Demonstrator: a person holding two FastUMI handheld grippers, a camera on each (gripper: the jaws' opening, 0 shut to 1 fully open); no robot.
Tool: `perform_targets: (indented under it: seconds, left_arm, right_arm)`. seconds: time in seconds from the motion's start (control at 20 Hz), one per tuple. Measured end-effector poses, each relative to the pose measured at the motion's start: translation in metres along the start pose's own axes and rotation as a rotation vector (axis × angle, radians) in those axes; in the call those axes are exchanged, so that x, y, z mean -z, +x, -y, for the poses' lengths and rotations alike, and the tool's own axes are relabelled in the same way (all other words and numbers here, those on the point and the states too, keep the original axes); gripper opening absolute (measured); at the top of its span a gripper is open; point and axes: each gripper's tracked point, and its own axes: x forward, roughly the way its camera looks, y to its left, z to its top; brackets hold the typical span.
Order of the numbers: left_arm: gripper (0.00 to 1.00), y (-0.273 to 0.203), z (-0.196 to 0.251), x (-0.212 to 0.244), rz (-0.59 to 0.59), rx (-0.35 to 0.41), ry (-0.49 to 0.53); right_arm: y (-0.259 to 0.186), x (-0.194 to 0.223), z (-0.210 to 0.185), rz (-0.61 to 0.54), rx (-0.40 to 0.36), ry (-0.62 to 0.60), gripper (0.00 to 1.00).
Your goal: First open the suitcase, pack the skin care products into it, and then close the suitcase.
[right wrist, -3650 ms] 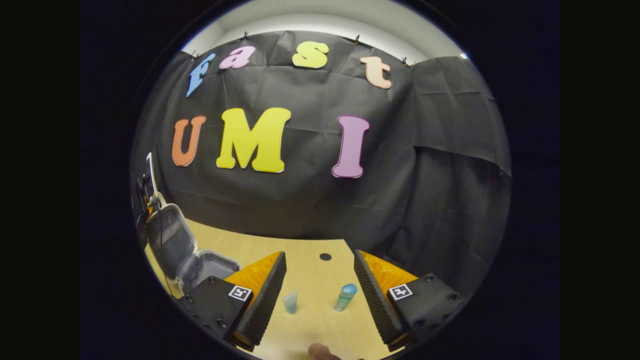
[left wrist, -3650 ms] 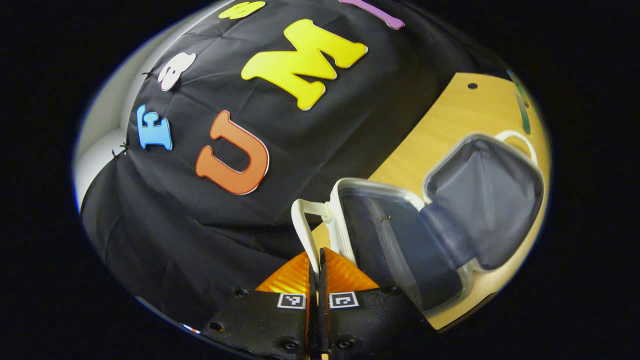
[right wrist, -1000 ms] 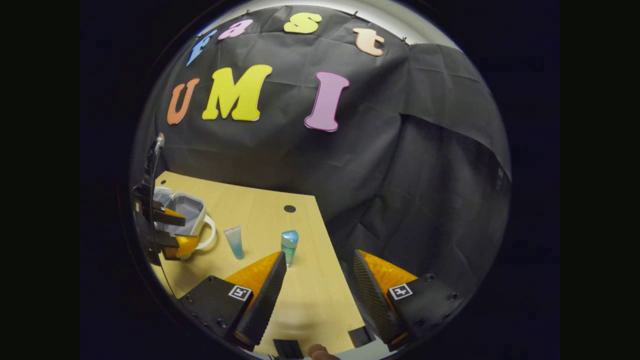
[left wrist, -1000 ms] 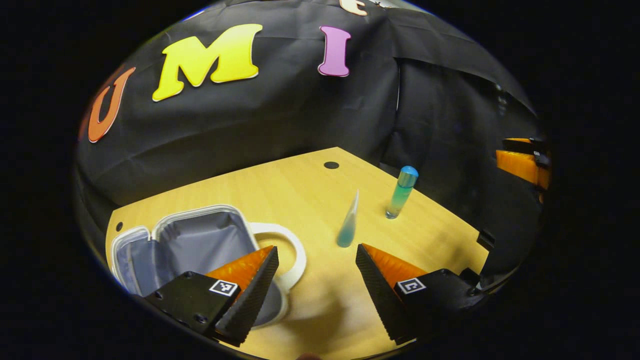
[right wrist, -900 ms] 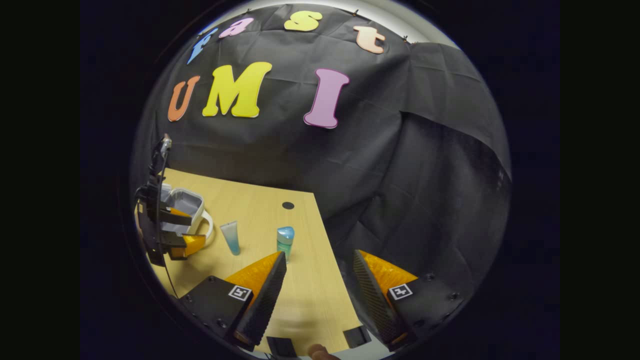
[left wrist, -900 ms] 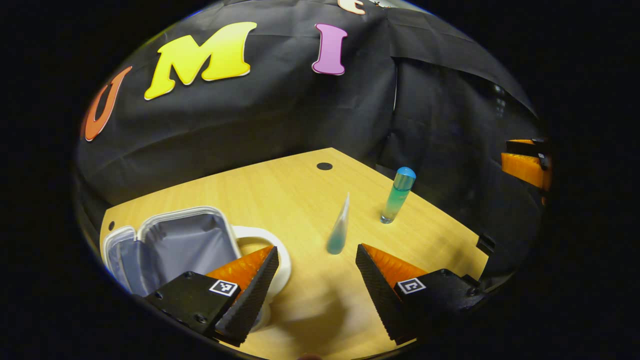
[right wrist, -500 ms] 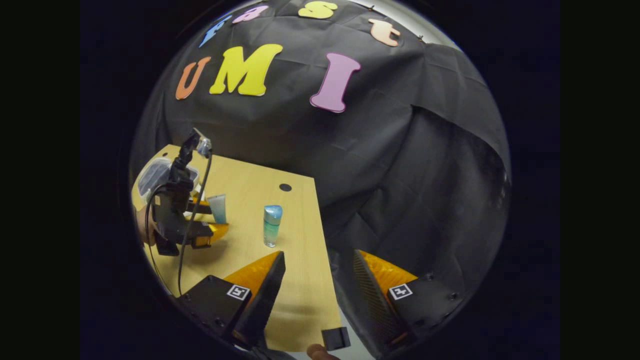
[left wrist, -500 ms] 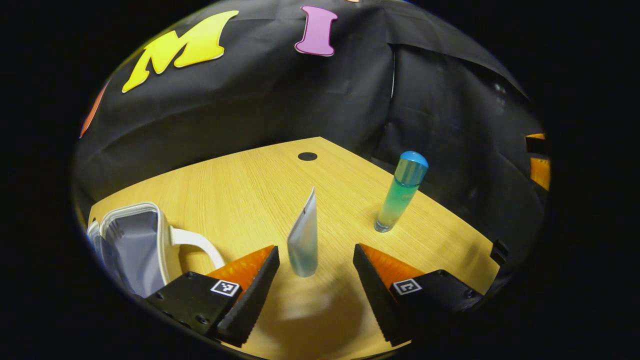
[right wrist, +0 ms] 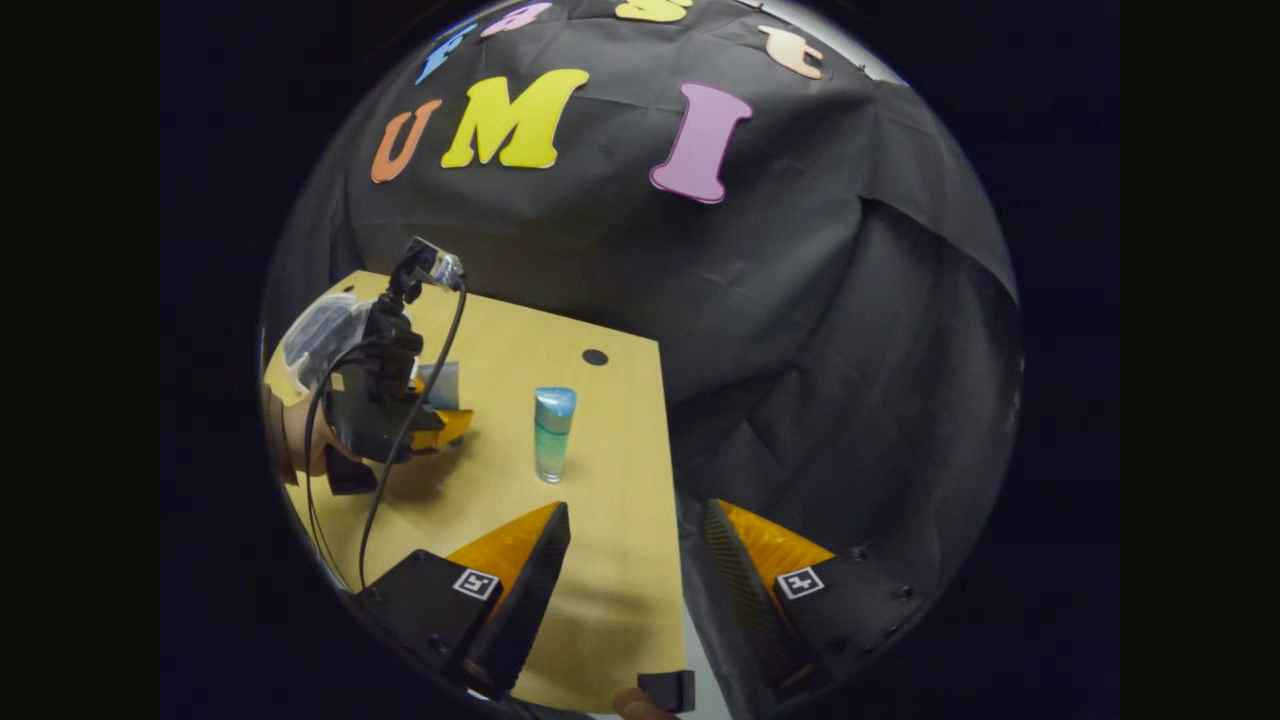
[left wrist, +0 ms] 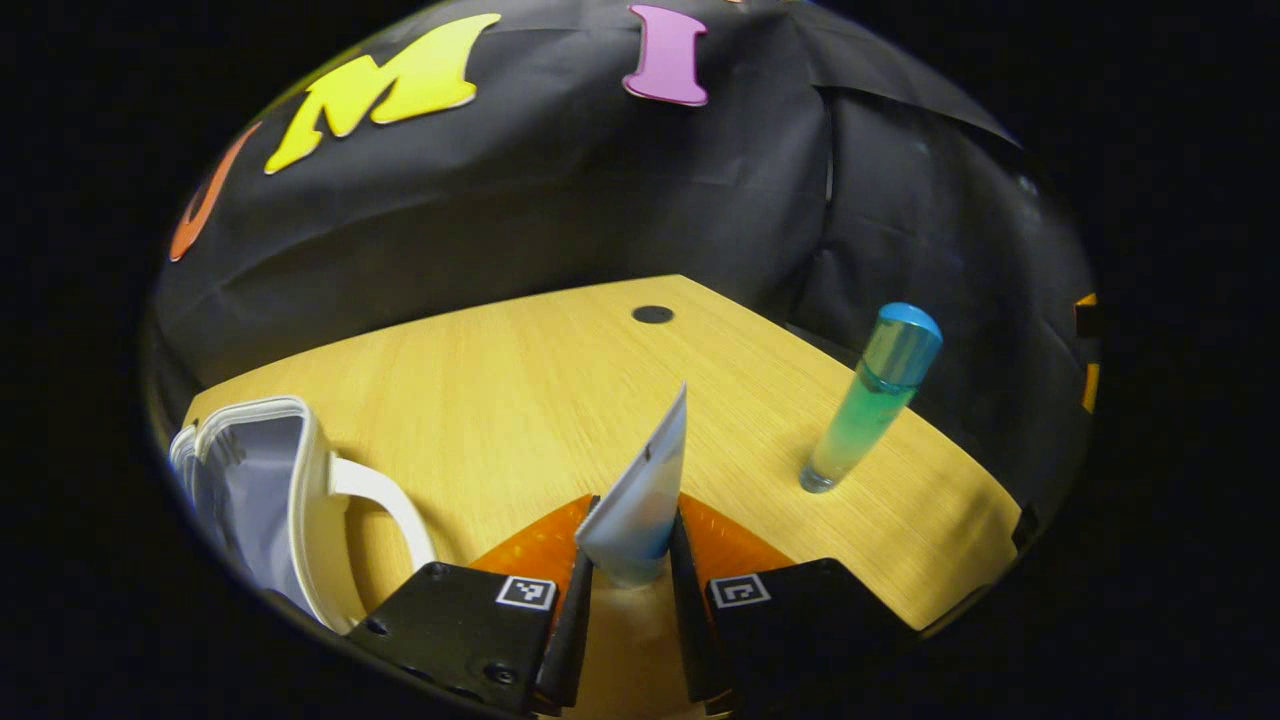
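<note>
Left gripper (left wrist: 628, 560) clamped on the tube (left wrist: 640, 495); right gripper (right wrist: 632, 560) wide open and holding nothing.

Both fingers of the left gripper press the lower end of the tube, which stands upright on the wooden table (left wrist: 500, 390). The open suitcase (left wrist: 255, 490) lies to its left near the table's edge, handle toward the gripper. The bottle (left wrist: 870, 395) stands upright to the right, apart from the tube, close to the table's right edge. In the right gripper view, the right gripper hovers over that edge, with bare table between it and the bottle (right wrist: 552, 432).
</note>
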Motion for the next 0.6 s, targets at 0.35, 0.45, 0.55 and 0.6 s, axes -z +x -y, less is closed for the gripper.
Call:
perform_targets:
  seconds: [0.35,0.45,0.55,0.6]
  left_arm:
    - [0.37,-0.023,-0.004,-0.005,-0.036,-0.063,-0.083]
    - [0.37,-0.047,-0.001,-0.025,0.004,-0.042,-0.084]
    - [0.36,-0.076,-0.001,-0.044,0.036,-0.033,-0.085]
    - [0.36,-0.092,0.0,-0.054,0.049,-0.032,-0.082]
  right_arm:
    - [0.059,-0.037,-0.038,0.048,-0.097,0.077,0.83]
    - [0.078,-0.043,-0.051,0.048,-0.115,0.081,0.83]
    - [0.095,-0.045,-0.063,0.042,-0.128,0.091,0.82]
    - [0.104,-0.044,-0.07,0.037,-0.14,0.099,0.83]
